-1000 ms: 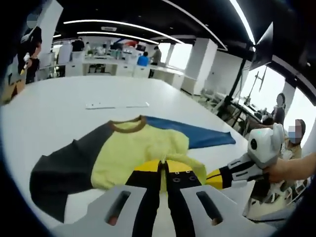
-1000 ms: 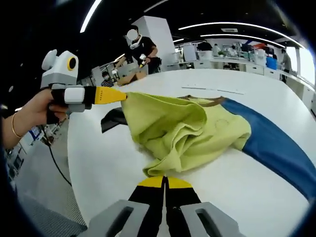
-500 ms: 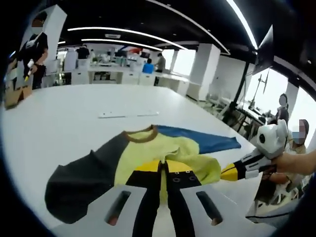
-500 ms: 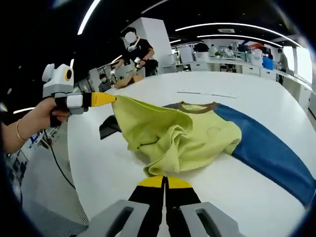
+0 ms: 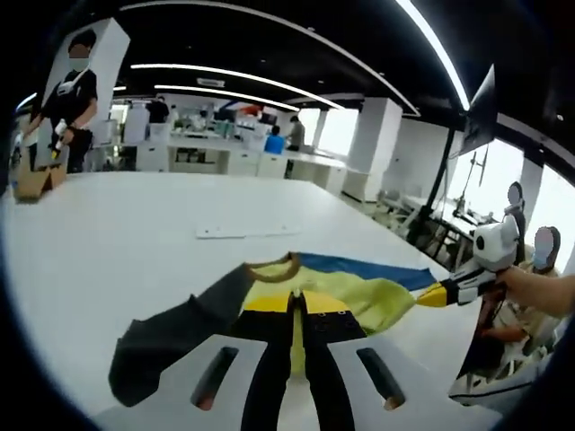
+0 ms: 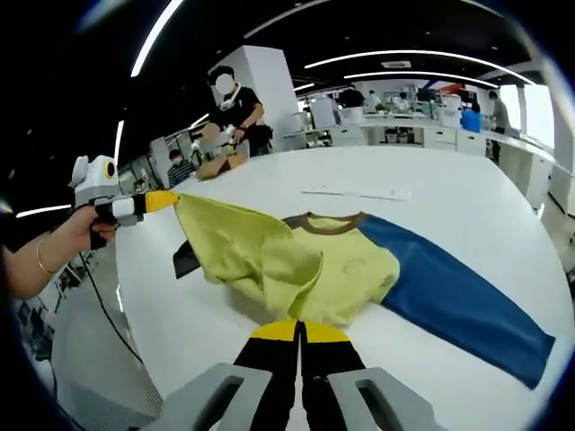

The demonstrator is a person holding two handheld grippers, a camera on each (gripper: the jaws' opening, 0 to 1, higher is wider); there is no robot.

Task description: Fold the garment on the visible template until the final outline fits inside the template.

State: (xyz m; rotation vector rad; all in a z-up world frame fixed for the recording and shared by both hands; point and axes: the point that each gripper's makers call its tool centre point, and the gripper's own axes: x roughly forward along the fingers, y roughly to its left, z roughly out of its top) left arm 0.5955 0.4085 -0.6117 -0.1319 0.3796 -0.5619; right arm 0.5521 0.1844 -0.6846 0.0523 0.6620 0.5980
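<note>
One shirt (image 6: 332,269) on our white counter (image 6: 449,206), our two grippers, left (image 5: 296,301) and right (image 6: 299,329), each clamped on its yellow hem, blue sleeve (image 6: 449,305) fully spread in right gripper view, dark sleeve (image 5: 171,341) in left gripper view.

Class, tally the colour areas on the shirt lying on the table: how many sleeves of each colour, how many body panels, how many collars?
Blue sleeve: 1
Dark grey sleeve: 1
Yellow-green body: 1
Brown collar: 1
Total: 4

The shirt (image 6: 341,269) lies on the table (image 6: 467,206), one sleeve (image 6: 449,305) stretching toward 4 o'clock. A flat strip (image 6: 355,191) rests behind it at 12 o'clock; the left gripper (image 6: 166,199) stands at its 9 o'clock edge.
</note>
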